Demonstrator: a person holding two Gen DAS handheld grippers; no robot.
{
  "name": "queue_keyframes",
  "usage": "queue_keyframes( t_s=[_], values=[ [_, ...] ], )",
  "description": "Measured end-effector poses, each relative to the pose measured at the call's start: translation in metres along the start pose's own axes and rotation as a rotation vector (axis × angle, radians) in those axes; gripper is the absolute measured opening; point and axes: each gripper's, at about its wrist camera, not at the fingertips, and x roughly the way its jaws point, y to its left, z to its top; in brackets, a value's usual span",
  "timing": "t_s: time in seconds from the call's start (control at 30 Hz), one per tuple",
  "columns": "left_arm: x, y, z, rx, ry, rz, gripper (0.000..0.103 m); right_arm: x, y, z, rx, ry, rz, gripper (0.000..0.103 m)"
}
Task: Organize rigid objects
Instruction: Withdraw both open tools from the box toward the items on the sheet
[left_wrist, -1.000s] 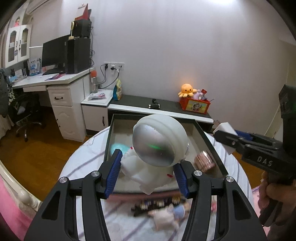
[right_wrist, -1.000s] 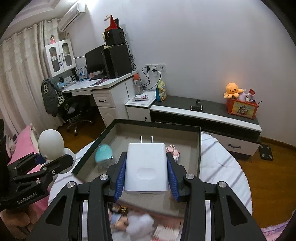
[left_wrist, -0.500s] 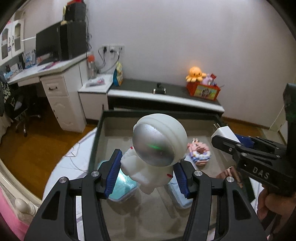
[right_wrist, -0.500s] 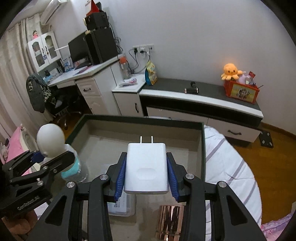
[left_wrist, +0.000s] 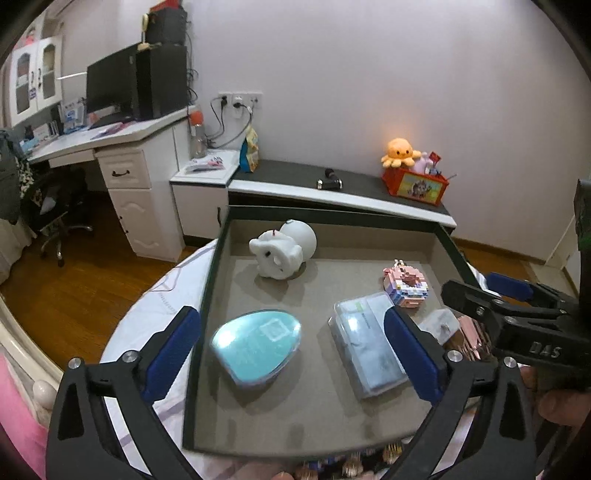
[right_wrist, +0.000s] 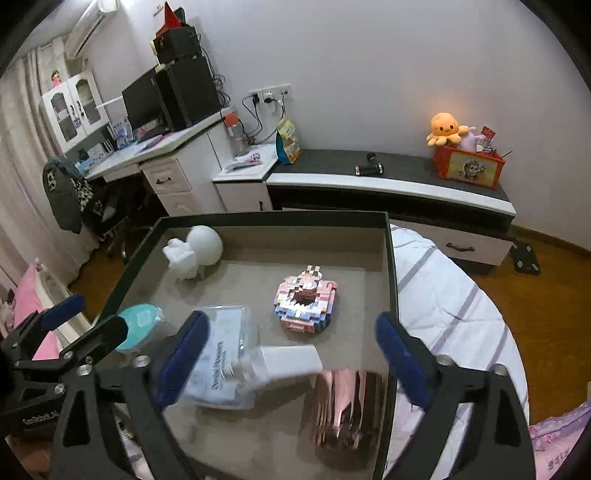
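A dark-rimmed tray (left_wrist: 215, 266) (right_wrist: 390, 280) with a grey floor sits on a round table. A white astronaut figure (left_wrist: 282, 250) (right_wrist: 195, 250) lies at the tray's far left. A white charger (right_wrist: 286, 363) (left_wrist: 439, 321) lies blurred near the tray's front, just below my right gripper. My left gripper (left_wrist: 291, 349) is open and empty over the tray's near half. My right gripper (right_wrist: 291, 360) is open and empty over the charger. In the tray are also a teal oval case (left_wrist: 256, 341) (right_wrist: 138, 325), a clear plastic box (left_wrist: 369, 349) (right_wrist: 221, 354), a pink block figure (left_wrist: 406, 286) (right_wrist: 304, 299) and a shiny pink box (right_wrist: 343, 410).
The table has a white striped cloth (right_wrist: 450, 306). Small toys (left_wrist: 347, 467) lie on it in front of the tray. Behind are a low dark cabinet (right_wrist: 388, 173) with a red toy box (right_wrist: 467, 164), a white desk (left_wrist: 122, 147) and a wood floor.
Both grippers have opened. The astronaut left my left gripper and now lies in the tray's far left. The charger left my right gripper and dropped into the tray's front.
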Motion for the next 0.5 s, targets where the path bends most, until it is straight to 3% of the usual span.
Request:
queue_keyframes(
  t_s=[0.5],
  values=[
    [-0.095, -0.002, -0.04, -0.01, -0.076, -0.008, 0.103, -0.084, 0.02, -0.044, 0.043, -0.119, 0.009, 0.103]
  ],
)
